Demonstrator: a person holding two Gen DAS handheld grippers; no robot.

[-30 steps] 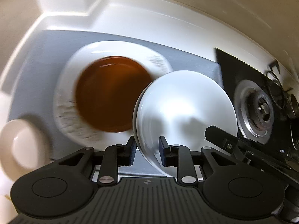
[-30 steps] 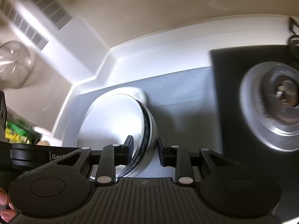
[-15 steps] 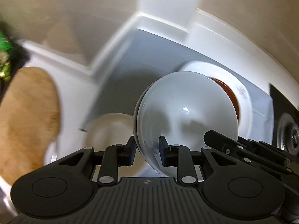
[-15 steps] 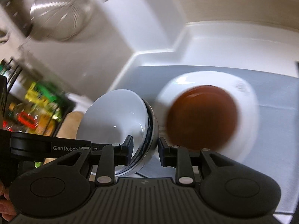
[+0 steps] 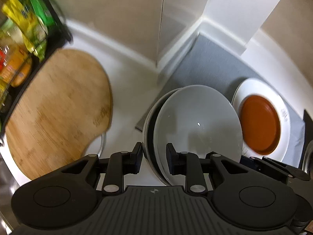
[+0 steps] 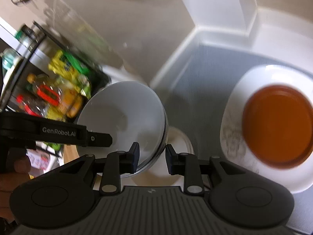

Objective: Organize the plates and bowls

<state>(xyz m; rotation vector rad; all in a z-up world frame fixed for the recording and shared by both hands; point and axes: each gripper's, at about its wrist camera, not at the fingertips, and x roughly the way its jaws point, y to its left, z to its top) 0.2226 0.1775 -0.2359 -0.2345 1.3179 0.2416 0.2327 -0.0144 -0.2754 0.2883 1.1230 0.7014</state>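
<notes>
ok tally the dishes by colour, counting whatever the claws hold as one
white: 2, the bowl gripped by the left claw and right claw, and the big plate
brown: 1, the small plate on the big plate
cream: 1, the little dish
total: 4

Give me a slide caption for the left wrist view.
Left tongs grip a white bowl's rim beside a wooden board and brown plate.

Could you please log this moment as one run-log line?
left gripper: grips white bowl rim | right gripper: grips opposite rim | brown plate: on white plate
</notes>
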